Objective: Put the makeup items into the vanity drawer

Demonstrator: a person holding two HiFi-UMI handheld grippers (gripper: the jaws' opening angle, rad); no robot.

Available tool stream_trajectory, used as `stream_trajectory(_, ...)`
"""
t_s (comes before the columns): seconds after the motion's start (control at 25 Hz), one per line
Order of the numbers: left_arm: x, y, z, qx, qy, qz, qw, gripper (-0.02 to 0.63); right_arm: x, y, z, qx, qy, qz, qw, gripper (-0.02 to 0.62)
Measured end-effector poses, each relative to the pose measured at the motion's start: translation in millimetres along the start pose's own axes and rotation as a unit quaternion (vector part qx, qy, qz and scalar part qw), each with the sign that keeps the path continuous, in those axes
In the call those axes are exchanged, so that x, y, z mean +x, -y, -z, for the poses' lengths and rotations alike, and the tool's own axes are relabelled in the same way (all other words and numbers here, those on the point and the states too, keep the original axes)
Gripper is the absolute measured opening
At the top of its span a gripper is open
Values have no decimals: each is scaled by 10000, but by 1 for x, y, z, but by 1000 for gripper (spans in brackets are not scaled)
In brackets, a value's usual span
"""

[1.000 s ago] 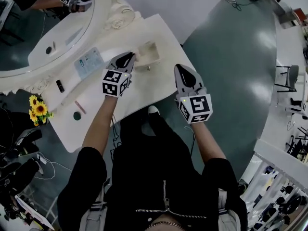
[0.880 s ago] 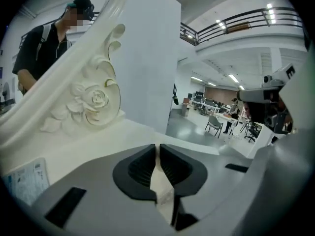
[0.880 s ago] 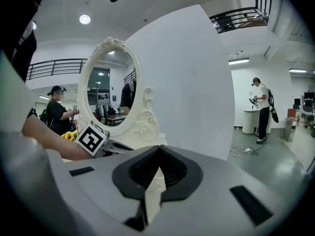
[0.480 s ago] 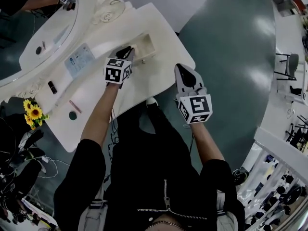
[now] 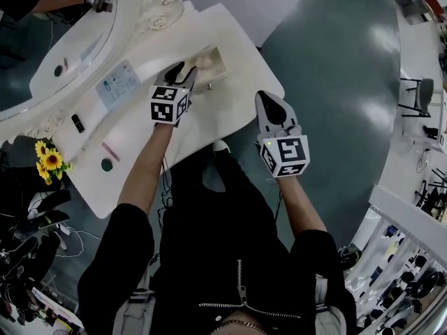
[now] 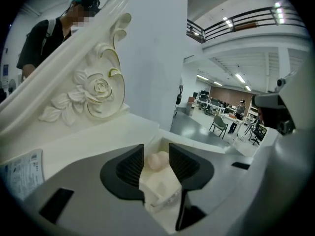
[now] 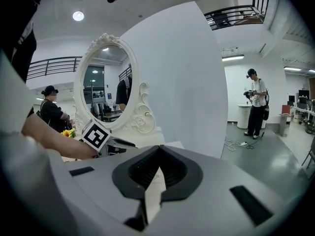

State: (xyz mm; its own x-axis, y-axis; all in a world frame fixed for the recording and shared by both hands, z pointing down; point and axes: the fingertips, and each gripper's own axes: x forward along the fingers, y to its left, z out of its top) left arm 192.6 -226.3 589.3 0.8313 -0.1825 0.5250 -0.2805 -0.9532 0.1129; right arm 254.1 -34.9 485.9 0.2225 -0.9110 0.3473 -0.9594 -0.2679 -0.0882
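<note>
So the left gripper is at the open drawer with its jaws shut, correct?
Not shut. The left gripper is at the open drawer, but its jaws stand apart, having just been opening. A pale round item lies between them in the drawer, not pressed. The left gripper view shows it.

Bright, even overhead light w/ ceiling lamp glare; heavy fisheye warp, dark corners.

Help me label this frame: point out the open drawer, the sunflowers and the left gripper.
open drawer (image 5: 223, 63): head view, rim at its right edge.
sunflowers (image 5: 50, 160): head view, a yellow bloom.
left gripper (image 5: 186, 68): head view, between its fingertips, at the drawer.
</note>
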Motion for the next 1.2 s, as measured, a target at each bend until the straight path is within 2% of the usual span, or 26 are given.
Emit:
stream_trajectory(0.12,-16,2,-16,33,229,-71,9997,193,0,-3,-8,-43,67,-64,9999,6)
stream_trajectory(0.4,-72,-6,-52,95,866,-460,9951,206,8,-15,-33,-227,308,-330,9987,6)
stream_trajectory(0.56,-107,-25,-62,-4,1052,-757,9916,210,21,-32,-47,-353,397,-579,9969,6)
stream_trajectory(0.8,-164,-57,-49,-209,1161,-1337,9840,218,38,-74,-68,-611,544,-1156,9899,6)
stream_trajectory(1.2,-261,-99,-9,-731,1289,-2361,9604,218,61,-163,-82,-1017,601,-2227,9677,6)
